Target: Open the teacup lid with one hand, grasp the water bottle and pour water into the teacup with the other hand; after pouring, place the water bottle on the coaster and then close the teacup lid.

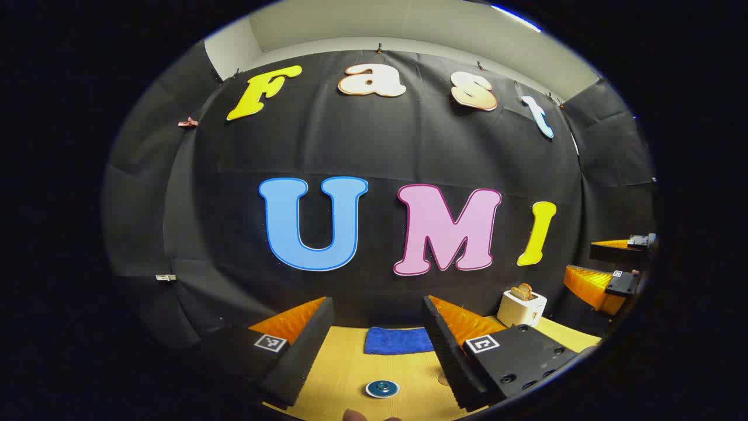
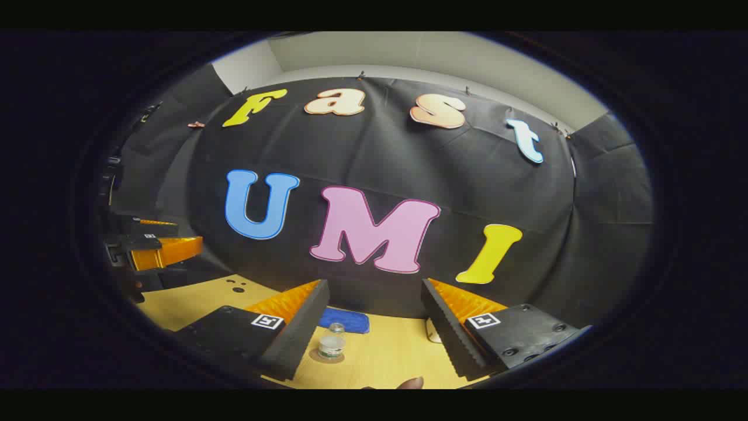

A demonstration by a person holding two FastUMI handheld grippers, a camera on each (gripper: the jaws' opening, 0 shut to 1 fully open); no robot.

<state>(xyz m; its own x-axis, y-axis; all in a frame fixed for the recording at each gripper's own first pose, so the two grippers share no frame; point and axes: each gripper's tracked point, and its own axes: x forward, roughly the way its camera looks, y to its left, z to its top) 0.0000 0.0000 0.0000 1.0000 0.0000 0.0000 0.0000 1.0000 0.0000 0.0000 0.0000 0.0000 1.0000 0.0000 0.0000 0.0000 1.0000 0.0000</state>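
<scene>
Both tools released, jaws apart. Left gripper (image 1: 377, 351) should drop straight onto teacup lid (image 1: 382, 388); right gripper (image 2: 374, 342) centre on water bottle (image 2: 332, 344).

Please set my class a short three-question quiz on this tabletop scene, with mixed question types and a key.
1. True or false: the left gripper is shut on the lid.
2. In the left gripper view, what lies at the far edge of the table, between the fingers? A) blue cloth B) red bowl C) green sponge
3. Name the white appliance to the right of it in that view.

Key:
1. False. The fingers stand open, and the lid lies apart from them on the table.
2. A
3. toaster
</scene>
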